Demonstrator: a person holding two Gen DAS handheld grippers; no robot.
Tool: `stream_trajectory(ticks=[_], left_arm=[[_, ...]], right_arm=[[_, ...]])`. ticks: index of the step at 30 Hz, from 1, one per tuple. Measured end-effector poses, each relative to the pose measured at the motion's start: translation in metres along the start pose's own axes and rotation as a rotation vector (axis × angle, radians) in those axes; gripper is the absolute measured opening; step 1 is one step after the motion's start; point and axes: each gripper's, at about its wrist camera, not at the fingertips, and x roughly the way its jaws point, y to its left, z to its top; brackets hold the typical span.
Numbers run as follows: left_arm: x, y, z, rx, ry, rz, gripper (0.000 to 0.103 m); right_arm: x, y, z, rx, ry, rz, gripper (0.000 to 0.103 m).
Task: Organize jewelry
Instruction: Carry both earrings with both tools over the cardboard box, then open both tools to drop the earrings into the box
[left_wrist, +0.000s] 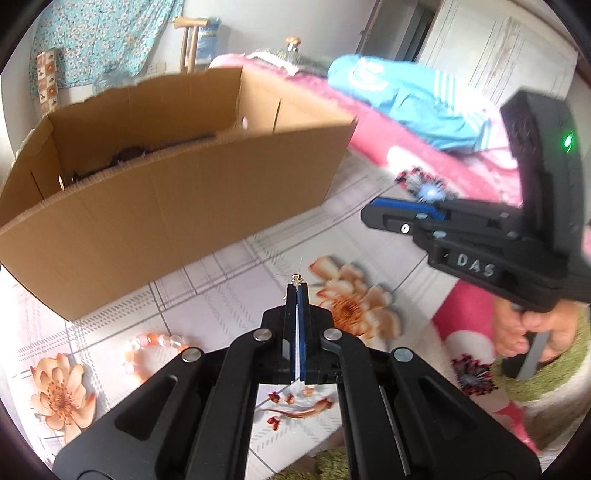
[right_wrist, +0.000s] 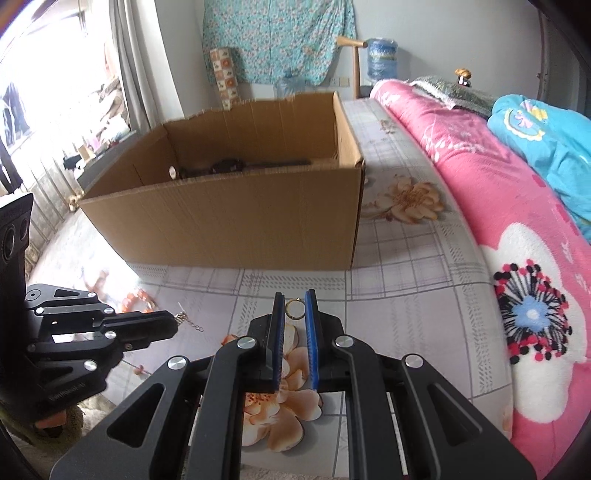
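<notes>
Mid-task, both grippers loaded and neither piece delivered yet. Left gripper (left_wrist: 297, 291) has its fingers pressed together on a thin chain (right_wrist: 188, 320), which pokes out at the tips in its own view and dangles as small links in the right view. Right gripper (right_wrist: 294, 308) has its fingers clamped on a gold ring (right_wrist: 294, 308), which sits upright between the blue pads. Both are held above the bed sheet (right_wrist: 406, 266), in front of the box (right_wrist: 229, 225), not over its opening. Box sits on the bed with dark items already at the bottom (too dim to tell what they are, possibly jewelry put away). A beaded bracelet (left_wrist: 155, 350) of orange and clear beads lies on the sheet, just beside the left gripper, well short of the box. So judged from this: some things likely in the box, two pieces in hand to be carried over the near wall and dropped in, bracelet left after that. Pink blanket (right_wrist: 498, 206) to the right plays no part.
</notes>
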Motion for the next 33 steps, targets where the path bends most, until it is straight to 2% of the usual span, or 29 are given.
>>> stream_trajectory(ticks=[8, 14, 18, 23, 27, 29, 30, 33], left_arm=[[-0.061, 0.004, 0.036, 0.012, -0.123, -0.085, 0.000], [-0.081, 0.024, 0.079, 0.017, -0.205, -0.067, 0.000], [-0.060, 0.053, 0.105, -0.034, -0.171, -0.055, 0.000], [-0.004, 0.088, 0.133, -0.106, -0.066, -0.064, 0.000], [0.035, 0.105, 0.144, -0.143, 0.018, -0.075, 0.000], [0.049, 0.113, 0.148, -0.163, 0.054, -0.065, 0.004], [0.052, 0.115, 0.149, -0.171, 0.060, -0.070, 0.010], [0.053, 0.119, 0.150, -0.180, 0.053, -0.074, 0.017]], right_arm=[[-0.041, 0.007, 0.037, -0.018, -0.120, 0.038, 0.011], [-0.043, 0.019, 0.084, -0.052, -0.195, 0.118, 0.011], [-0.006, 0.024, 0.105, -0.060, -0.151, 0.144, 0.011], [0.046, 0.022, 0.115, -0.067, -0.053, 0.133, 0.011], [0.069, 0.016, 0.116, -0.060, 0.008, 0.139, 0.012], [0.074, 0.011, 0.118, -0.055, 0.018, 0.142, 0.012], [0.074, 0.008, 0.118, -0.047, 0.015, 0.146, 0.013], [0.071, -0.004, 0.118, -0.007, -0.006, 0.156, 0.021]])
